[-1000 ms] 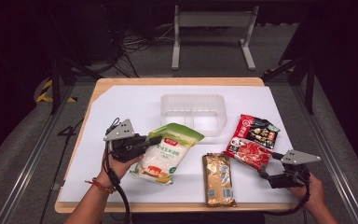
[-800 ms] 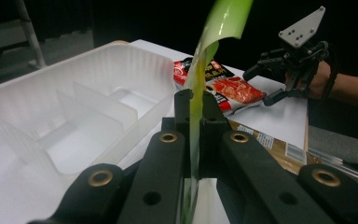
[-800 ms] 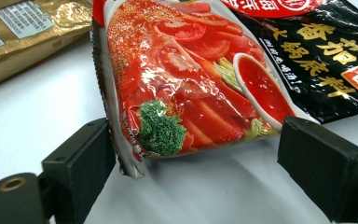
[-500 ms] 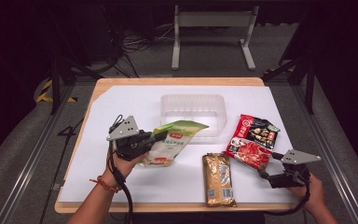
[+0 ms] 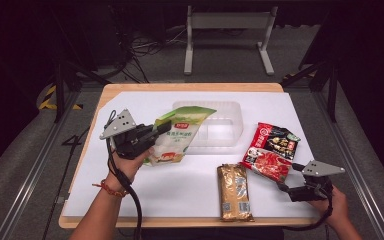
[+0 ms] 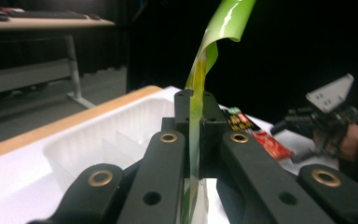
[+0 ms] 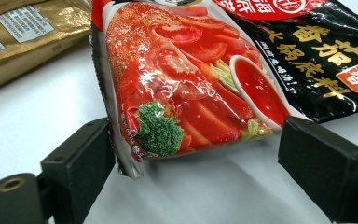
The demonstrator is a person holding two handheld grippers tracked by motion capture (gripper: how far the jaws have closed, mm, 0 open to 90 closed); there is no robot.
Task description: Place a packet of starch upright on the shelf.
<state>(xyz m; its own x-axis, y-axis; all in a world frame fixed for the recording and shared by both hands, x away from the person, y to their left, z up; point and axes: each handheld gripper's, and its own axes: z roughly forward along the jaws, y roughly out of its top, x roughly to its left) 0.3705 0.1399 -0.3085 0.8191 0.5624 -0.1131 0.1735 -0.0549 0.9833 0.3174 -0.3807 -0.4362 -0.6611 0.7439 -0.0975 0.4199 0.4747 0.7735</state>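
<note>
My left gripper (image 5: 156, 132) is shut on the edge of a green and white pouch (image 5: 179, 134), held off the table at the near left corner of the clear tray (image 5: 231, 108). In the left gripper view the pouch (image 6: 199, 88) stands edge-on between the closed jaws (image 6: 193, 101), its top curling over. My right gripper (image 5: 286, 179) rests on the table near the front right, open. The lower end of a red sauce pouch (image 7: 191, 70) lies between its jaws (image 7: 196, 150), the right one clear of it.
A gold packet (image 5: 234, 192) lies flat near the front edge, left of the red pouch (image 5: 272, 149). The divided clear tray (image 6: 98, 140) sits at the table's back centre. A white sheet (image 5: 190, 190) covers the wooden tabletop.
My left gripper has risen with the green pouch, lifting it off the table and tilting it toward the tray. The right gripper has stayed put.
</note>
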